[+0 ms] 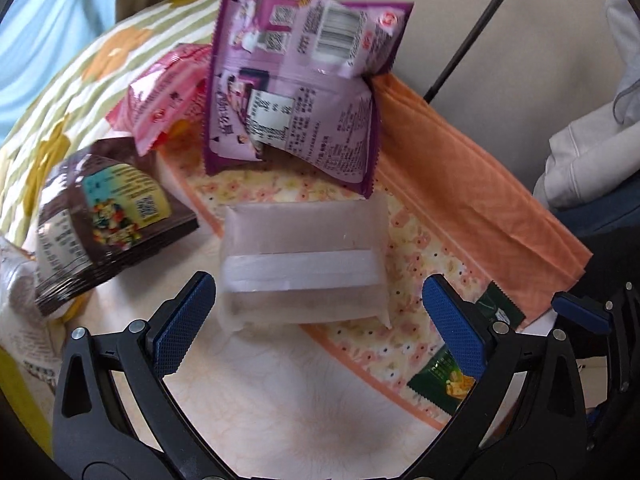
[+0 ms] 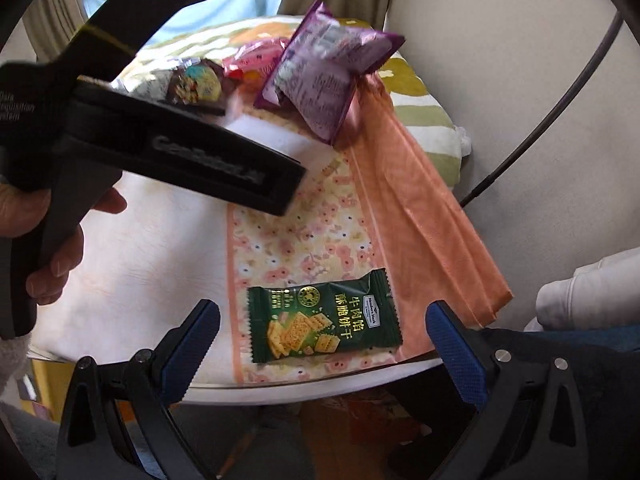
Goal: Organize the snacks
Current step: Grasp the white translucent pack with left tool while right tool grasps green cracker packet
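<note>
Round and pale, the table (image 2: 132, 264) carries a floral cloth (image 2: 296, 240) with an orange border, backed by a flower-patterned cushion (image 1: 100, 60) and a plain wall.

Left tool (image 1: 316, 320): jaws spread wide, holding nothing. A translucent wrapped snack (image 1: 304, 268) lies flat on the table directly ahead, between the lines of the two fingers and just beyond their tips; no contact is visible. Judged light and soft, with a slippery film wrapper and possibly crushable contents. Grip across the short width at mid-body, with light pressure.

Right tool (image 2: 324, 336): jaws likewise spread, empty. A green cracker packet (image 2: 324, 320) lies flat on the floral cloth near the table's front edge, centred between the fingers. Judged light, with brittle contents and crinkly foil. Take hold across the body, not the serrated end seals.

Further back, a purple packet (image 1: 296, 88) stands propped with a pink packet (image 1: 168, 96) beside it. A brown packet stack (image 1: 104, 220) rests to the left.
</note>
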